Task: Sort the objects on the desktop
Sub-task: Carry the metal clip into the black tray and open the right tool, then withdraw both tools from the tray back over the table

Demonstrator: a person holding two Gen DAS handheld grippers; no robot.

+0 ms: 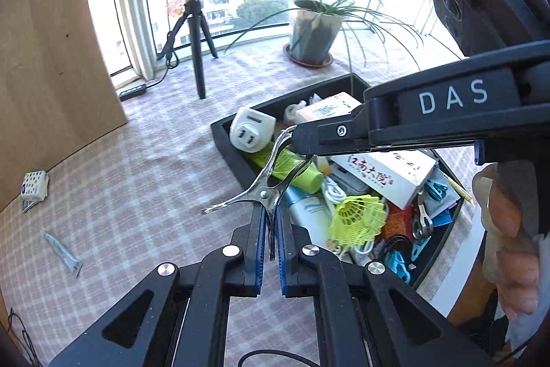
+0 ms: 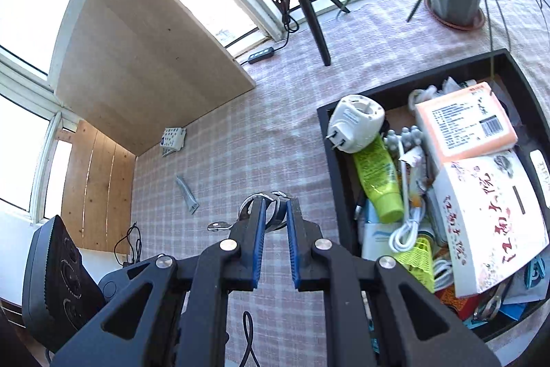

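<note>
Both grippers clench one metal clip (image 1: 264,191) between them: the left gripper (image 1: 271,222) pinches one handle at lower centre, the right gripper (image 2: 275,212) the other. Probably they hold it jointly to steady it while carrying. It hangs above the checked tablecloth (image 1: 154,160), left of the crowded black tray (image 2: 325,133).
</note>
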